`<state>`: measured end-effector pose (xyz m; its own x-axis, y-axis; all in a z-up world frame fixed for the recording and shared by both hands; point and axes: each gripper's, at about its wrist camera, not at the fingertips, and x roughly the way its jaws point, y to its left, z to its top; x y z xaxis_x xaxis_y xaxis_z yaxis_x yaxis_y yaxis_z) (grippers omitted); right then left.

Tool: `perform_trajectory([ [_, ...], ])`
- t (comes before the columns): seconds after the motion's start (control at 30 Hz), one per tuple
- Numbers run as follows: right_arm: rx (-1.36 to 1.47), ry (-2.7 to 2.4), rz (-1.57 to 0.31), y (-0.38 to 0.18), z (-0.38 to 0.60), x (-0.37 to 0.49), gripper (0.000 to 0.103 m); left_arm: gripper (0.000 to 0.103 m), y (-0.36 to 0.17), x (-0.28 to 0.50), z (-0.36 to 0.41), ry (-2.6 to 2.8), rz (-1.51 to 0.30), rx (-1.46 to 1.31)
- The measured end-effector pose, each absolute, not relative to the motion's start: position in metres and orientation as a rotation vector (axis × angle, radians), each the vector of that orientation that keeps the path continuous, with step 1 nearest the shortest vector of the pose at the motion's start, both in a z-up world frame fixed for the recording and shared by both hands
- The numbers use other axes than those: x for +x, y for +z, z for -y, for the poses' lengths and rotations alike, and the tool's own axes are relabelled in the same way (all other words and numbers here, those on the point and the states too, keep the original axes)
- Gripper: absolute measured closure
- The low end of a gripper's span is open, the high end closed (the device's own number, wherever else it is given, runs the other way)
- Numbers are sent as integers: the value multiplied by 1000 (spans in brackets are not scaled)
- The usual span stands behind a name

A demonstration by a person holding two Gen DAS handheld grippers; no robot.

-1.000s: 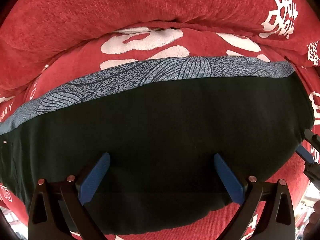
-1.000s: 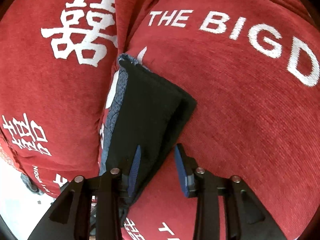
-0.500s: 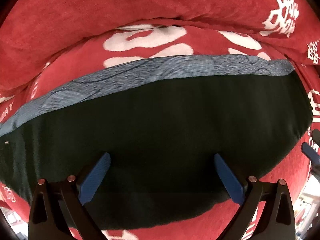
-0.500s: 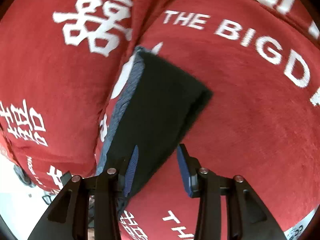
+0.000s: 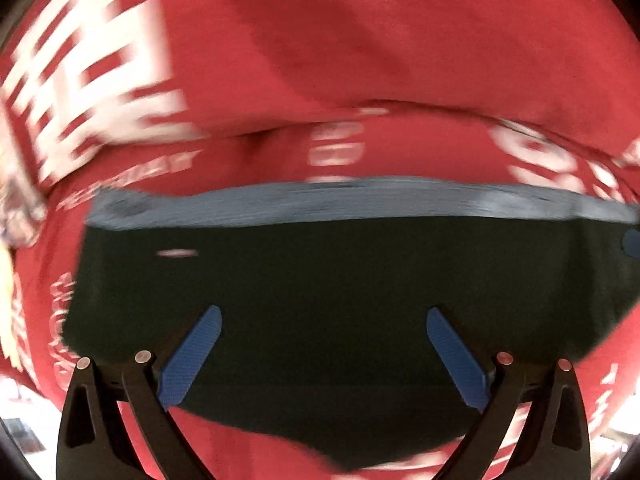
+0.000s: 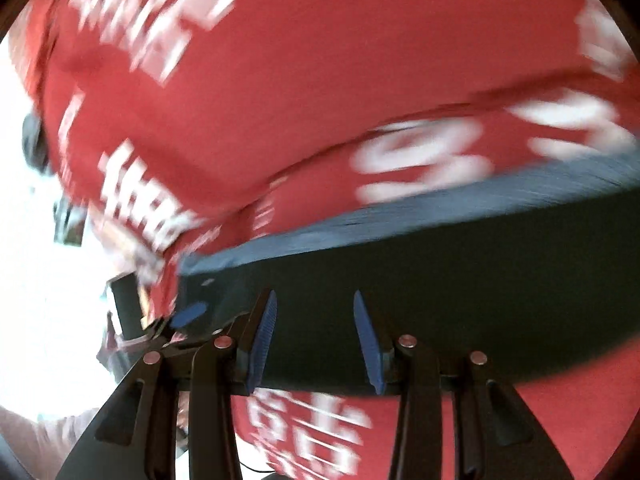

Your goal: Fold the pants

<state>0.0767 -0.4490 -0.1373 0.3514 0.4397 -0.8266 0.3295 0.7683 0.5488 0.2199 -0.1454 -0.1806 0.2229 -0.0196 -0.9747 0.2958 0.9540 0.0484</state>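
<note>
One pair of dark pants (image 5: 340, 300), folded flat with a grey-blue band (image 5: 360, 200) along its far edge, lay on the red sofa cover (image 5: 360, 48) printed with white lettering. Two grippers hovered over the near edge: the left gripper (image 5: 323, 354) spread wide, the right gripper (image 6: 314, 342) part-way apart, neither pinching cloth.

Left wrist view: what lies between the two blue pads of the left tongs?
Only the dark folded pants lie behind the gap between the left tongs; nothing else. The left wrist view shows it, though blurred.
</note>
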Motion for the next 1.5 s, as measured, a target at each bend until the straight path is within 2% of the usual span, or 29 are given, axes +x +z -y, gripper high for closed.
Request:
perform_trajectory([
  [0.17, 616, 335, -1350, -170, 315, 181, 59, 0, -190, 245, 30, -81, -1292, 218],
  [0.33, 448, 538, -1460, -211, 193, 266, 59, 0, -232, 247, -49, 23, -1384, 116],
  [0.63, 174, 596, -1559, -275, 74, 339, 59, 0, -236, 225, -70, -45, -1281, 39],
  [0.73, 132, 573, -1620, -300, 61, 345, 62, 0, -234, 221, -72, -62, -1271, 36],
  [0.77, 133, 573, -1641, -305, 61, 344, 71, 0, -234, 219, -75, -69, -1270, 38],
  [0.8, 158, 583, -1653, -306, 63, 343, 93, 0, -233, 217, -75, -75, -1272, 38],
  [0.87, 225, 606, -1651, -299, 60, 345, 96, 0, -232, 216, -76, -83, -1272, 35],
  [1.0, 329, 614, -1609, -290, 60, 356, 97, 0, -231, 206, -80, -98, -1254, 71],
  [1.07, 288, 525, -1604, -300, 58, 360, 97, 0, -229, 207, -79, -102, -1275, 89],
  [1.13, 250, 469, -1602, -306, 57, 354, 92, 0, -222, 212, -81, -97, -1307, 86],
  [1.33, 240, 441, -1447, -239, 99, 310, 92, 0, -197, 247, -69, -120, -1272, 37],
  [1.5, 428, 309, -1596, -266, 153, 267, 92, 0, -239, 278, -39, -69, -1325, 74],
])
